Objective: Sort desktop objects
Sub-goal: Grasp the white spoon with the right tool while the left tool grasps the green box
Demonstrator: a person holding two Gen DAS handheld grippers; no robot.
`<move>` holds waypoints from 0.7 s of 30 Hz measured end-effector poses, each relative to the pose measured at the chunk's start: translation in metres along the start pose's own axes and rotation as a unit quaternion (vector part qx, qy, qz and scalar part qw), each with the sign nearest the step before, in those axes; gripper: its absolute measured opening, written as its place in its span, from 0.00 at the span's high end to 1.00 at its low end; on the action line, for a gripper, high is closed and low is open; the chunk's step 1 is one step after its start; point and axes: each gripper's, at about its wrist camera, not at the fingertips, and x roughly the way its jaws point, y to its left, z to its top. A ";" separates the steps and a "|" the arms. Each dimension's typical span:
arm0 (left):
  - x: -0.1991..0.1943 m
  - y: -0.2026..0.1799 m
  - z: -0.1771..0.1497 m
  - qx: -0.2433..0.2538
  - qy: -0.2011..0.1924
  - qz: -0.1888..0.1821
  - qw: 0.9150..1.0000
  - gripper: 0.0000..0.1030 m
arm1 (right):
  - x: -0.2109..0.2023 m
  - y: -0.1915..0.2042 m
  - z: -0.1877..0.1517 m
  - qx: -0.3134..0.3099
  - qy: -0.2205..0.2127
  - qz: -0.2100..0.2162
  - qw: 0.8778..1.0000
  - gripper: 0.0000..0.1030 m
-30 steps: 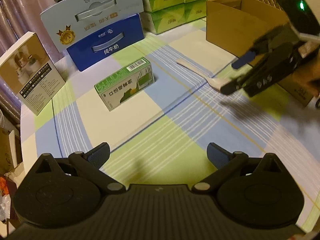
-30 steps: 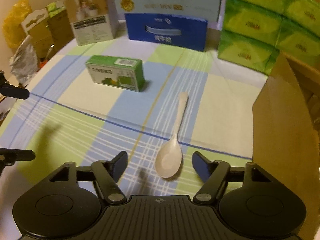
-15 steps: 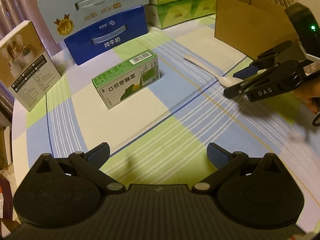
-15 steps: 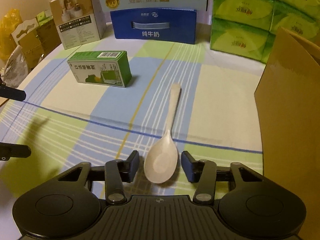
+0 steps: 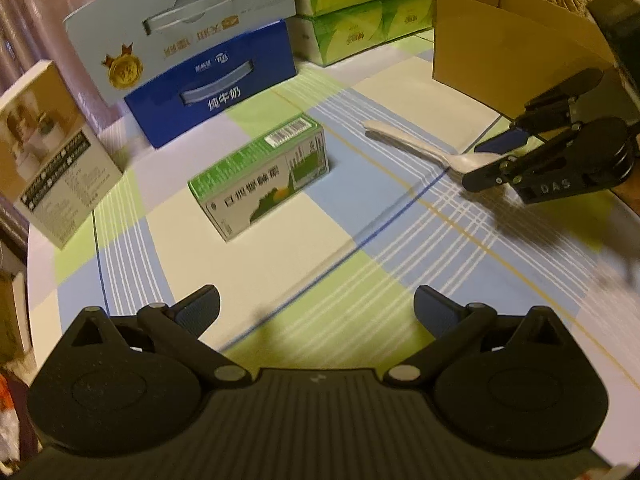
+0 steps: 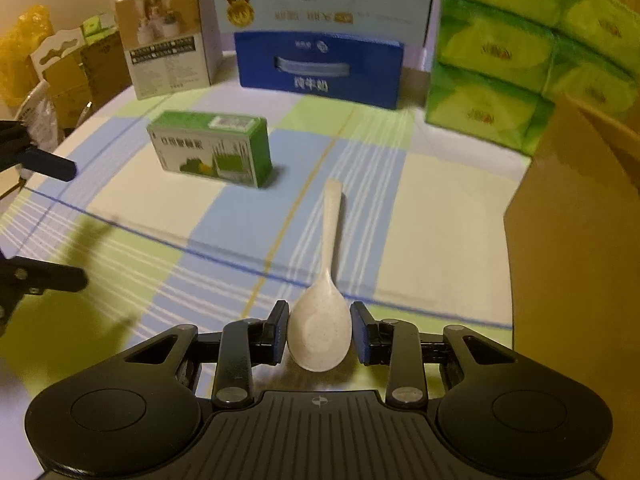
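A cream spoon [image 6: 320,328] lies on the checked tablecloth, handle pointing away. My right gripper [image 6: 320,332] is shut on the spoon's bowl, one pad against each side. In the left wrist view the same right gripper [image 5: 484,162] grips the spoon [image 5: 400,138] low over the cloth. A green carton [image 5: 260,176] lies on its side mid-table, also in the right wrist view as the green carton [image 6: 212,148]. My left gripper [image 5: 316,304] hovers open and holds nothing, well short of the carton. Its fingers show at the left edge of the right wrist view as the left gripper [image 6: 60,222].
An open cardboard box [image 6: 580,240] stands just right of the spoon, seen far right as the cardboard box [image 5: 500,40]. A blue milk case [image 5: 212,84], a pale blue case, green tissue packs [image 6: 500,52] and a brown-and-white box [image 5: 48,152] line the back.
The right gripper moved forward over the spoon's bowl and its fingers narrowed from wide apart onto its sides. The left gripper stayed open and drifted slightly.
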 end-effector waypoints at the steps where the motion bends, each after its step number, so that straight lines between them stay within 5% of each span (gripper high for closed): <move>1: 0.000 0.001 0.003 0.008 -0.003 0.000 1.000 0.02 | -0.001 0.000 0.004 -0.001 -0.003 0.001 1.000 0.70; 21: 0.057 0.017 0.064 0.177 -0.021 0.018 0.984 0.02 | 0.046 -0.005 0.065 -0.060 -0.003 0.026 0.998 0.70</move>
